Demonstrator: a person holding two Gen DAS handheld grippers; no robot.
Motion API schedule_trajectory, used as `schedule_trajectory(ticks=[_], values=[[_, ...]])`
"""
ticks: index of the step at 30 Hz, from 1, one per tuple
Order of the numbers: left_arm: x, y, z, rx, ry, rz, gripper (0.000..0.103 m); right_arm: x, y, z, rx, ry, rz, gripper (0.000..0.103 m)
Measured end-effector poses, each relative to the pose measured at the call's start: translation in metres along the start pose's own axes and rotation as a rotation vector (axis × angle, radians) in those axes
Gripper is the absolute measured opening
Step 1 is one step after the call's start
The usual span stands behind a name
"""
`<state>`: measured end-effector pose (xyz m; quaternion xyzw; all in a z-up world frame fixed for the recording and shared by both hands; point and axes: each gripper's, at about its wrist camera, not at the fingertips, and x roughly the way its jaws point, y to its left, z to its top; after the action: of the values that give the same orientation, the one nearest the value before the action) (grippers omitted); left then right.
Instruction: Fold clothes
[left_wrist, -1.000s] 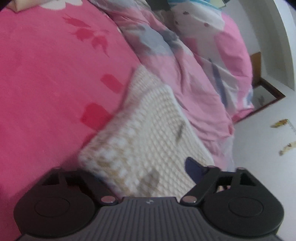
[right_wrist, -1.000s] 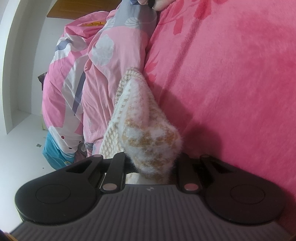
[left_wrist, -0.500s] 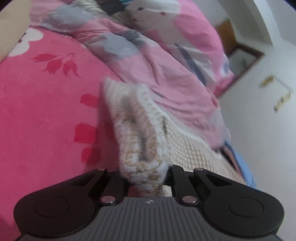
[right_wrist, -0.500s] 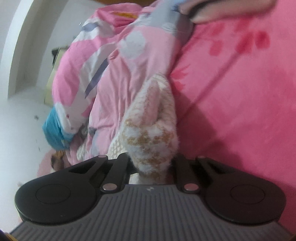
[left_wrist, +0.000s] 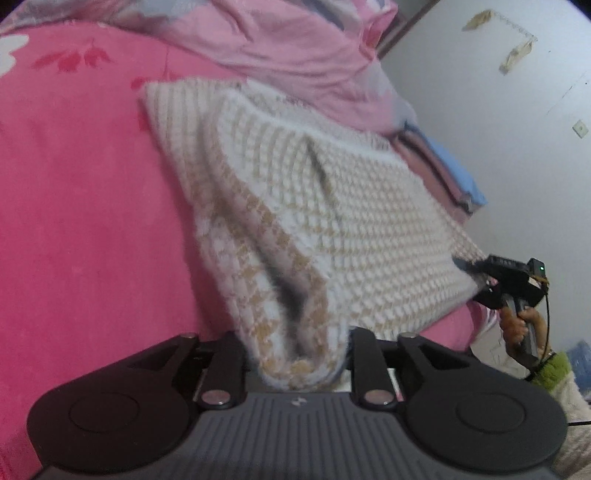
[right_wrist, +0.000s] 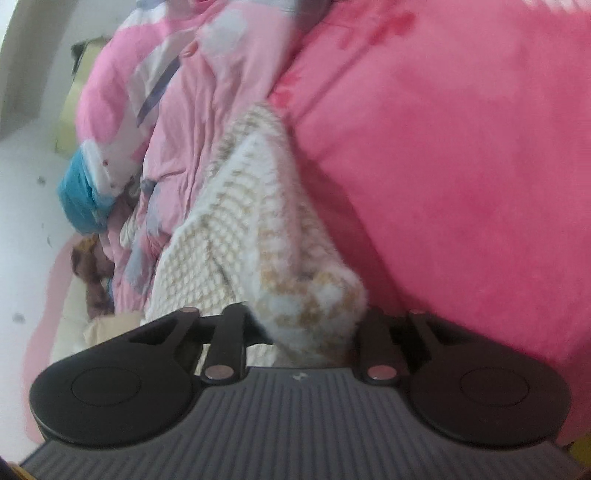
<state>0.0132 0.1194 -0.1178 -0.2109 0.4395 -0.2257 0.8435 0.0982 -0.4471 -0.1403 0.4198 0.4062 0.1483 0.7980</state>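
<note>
Pink bedspread (left_wrist: 92, 206) underlies the sweater (left_wrist: 332, 221); only left view shows right gripper (left_wrist: 476, 275).

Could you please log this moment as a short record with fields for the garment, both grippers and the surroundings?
garment: cream and tan knitted garment, spread over the pink bedspread
left gripper: shut on a bunched corner of the garment
right gripper: shut on another bunched corner; also seen at the garment's far edge in the left wrist view
beside garment: rumpled pink patterned quilt
image quality: somewhat blurred
</note>
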Motion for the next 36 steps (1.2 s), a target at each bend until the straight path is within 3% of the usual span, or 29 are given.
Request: schedule_trajectory(ticks=[2, 4, 7, 12, 16, 20, 25, 30, 36], values=[[-0.009, 0.004, 0.002, -0.002, 0.007, 0.000, 0.046, -0.007, -0.002, -0.003, 0.020, -0.015, 0.013, 0.029], [-0.028, 0.005, 0.000, -0.011, -0.041, 0.008, 0.065, -0.019, 0.000, -0.005, 0.026, -0.030, 0.009, 0.049], [-0.057, 0.008, -0.003, -0.026, -0.113, 0.018, 0.071, -0.052, 0.004, -0.013, -0.014, -0.090, -0.044, 0.061], [-0.087, 0.008, 0.010, -0.072, -0.286, 0.018, 0.075, -0.127, 0.001, -0.026, -0.043, -0.233, -0.119, 0.061], [-0.089, 0.000, 0.036, -0.027, -0.369, 0.002, 0.075, -0.213, 0.015, -0.030, -0.108, -0.406, -0.204, 0.061], [-0.077, -0.008, 0.058, 0.039, -0.401, 0.006, 0.077, -0.293, 0.049, -0.040, -0.200, -0.584, -0.269, 0.063], [-0.051, -0.006, 0.076, 0.053, -0.385, 0.011, 0.077, -0.352, 0.104, -0.046, -0.365, -0.706, -0.344, 0.071], [-0.028, 0.007, 0.086, 0.060, -0.352, 0.020, 0.077, -0.323, 0.145, -0.025, -0.535, -0.637, -0.336, 0.081], [-0.005, 0.026, 0.090, 0.077, -0.294, 0.018, 0.077, -0.170, 0.136, 0.025, -0.564, -0.371, -0.235, 0.081]])
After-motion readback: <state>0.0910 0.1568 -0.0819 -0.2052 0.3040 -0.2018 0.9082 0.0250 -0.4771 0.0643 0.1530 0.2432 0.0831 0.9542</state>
